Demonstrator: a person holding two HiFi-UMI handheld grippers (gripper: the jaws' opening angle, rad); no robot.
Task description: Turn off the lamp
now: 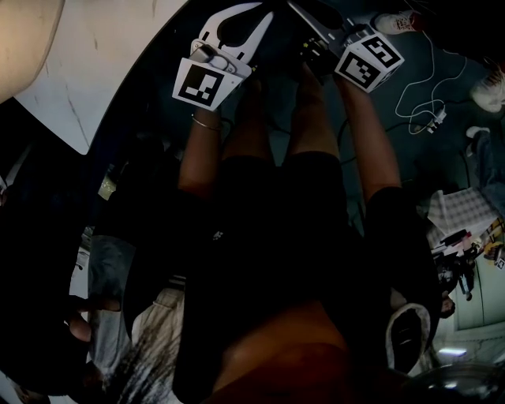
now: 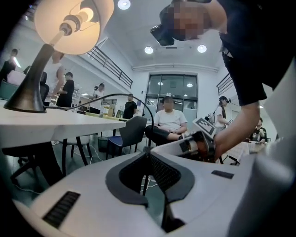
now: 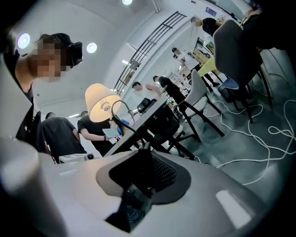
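Note:
The lamp (image 2: 69,23) stands lit on a white table (image 2: 55,122), its bulb glowing under the shade; the right gripper view shows the lamp (image 3: 102,104) too. Its black cord (image 2: 134,99) arcs off the table down to both grippers. My left gripper (image 2: 148,155) is shut, with the thin cord pinched between its tips. Just to its right, my right gripper (image 3: 144,149) is shut on the dark switch block (image 3: 135,194) on the cord. In the head view both the left gripper (image 1: 265,17) and the right gripper (image 1: 312,51) are held out in front of the knees.
A dark chair (image 2: 132,132) and a seated person (image 2: 169,122) are beyond the table. More people stand behind the lamp. White cables (image 3: 249,125) and a power strip (image 1: 432,120) lie on the floor. Black-legged chairs (image 3: 203,92) line the table.

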